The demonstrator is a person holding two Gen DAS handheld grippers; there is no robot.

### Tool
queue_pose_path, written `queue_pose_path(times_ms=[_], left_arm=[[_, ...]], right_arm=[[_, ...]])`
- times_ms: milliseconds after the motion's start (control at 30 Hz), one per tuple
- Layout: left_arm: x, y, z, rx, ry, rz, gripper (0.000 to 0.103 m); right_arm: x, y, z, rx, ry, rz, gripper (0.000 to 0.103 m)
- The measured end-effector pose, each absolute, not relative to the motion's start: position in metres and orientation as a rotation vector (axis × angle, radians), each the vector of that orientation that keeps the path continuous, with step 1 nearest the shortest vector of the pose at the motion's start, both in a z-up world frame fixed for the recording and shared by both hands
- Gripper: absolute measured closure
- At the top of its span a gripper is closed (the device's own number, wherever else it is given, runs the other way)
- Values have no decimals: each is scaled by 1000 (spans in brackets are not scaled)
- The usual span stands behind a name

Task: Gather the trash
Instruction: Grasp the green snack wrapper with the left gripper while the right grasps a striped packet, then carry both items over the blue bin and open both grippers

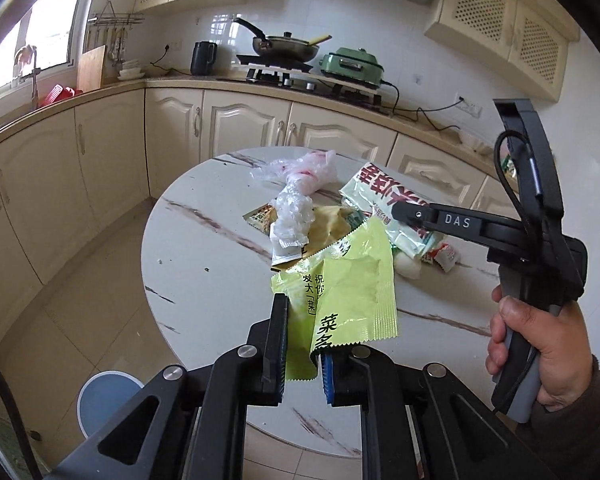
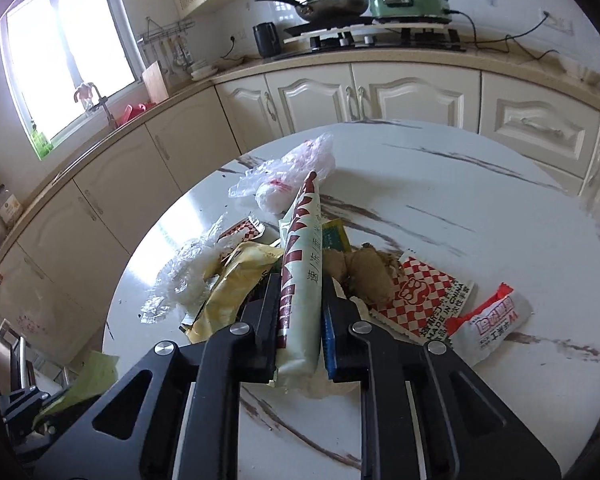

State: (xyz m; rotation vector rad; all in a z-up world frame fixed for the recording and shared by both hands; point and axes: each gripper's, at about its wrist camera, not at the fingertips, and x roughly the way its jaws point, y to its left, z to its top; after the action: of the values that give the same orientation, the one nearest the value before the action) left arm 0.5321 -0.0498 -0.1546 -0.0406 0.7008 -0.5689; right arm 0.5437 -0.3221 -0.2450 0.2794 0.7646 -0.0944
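Note:
My left gripper [image 1: 302, 356] is shut on a yellow-green snack wrapper [image 1: 352, 280], held up over the near edge of the round marble table [image 1: 196, 248]. My right gripper [image 2: 300, 320] is shut on a long white-green packet with red characters [image 2: 300, 264]; in the left wrist view a person's hand [image 1: 540, 344] holds that gripper over the same white-green packet [image 1: 376, 188]. More trash lies in a heap: a clear plastic bag [image 2: 292, 172], crumpled film [image 2: 188, 272], a yellow wrapper [image 2: 240, 276], a red-checked paper [image 2: 424, 296], a white-red sachet [image 2: 492, 320].
A round blue-lidded bin [image 1: 108, 396] stands on the tiled floor left of the table. Cream cabinets and a counter run behind, with a pan on the stove [image 1: 284, 46], a green cooker [image 1: 352, 64] and a black kettle [image 1: 202, 58].

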Motion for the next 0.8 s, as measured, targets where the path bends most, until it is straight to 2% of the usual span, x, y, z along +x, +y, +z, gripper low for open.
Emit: queue_pose_path(times_ms=[167, 433, 667, 800], left_arm=[[512, -25, -142, -80, 661, -577, 93], [477, 16, -131, -111, 627, -552, 93], [456, 74, -132, -154, 608, -472, 93], [456, 120, -148, -185, 635, -377, 93]], right_arm=[[516, -324, -215, 297, 655, -131, 87], [501, -315, -193, 320, 634, -103, 86], [499, -241, -167, 275, 600, 87, 86], [514, -171, -177, 232, 640, 240, 86]])
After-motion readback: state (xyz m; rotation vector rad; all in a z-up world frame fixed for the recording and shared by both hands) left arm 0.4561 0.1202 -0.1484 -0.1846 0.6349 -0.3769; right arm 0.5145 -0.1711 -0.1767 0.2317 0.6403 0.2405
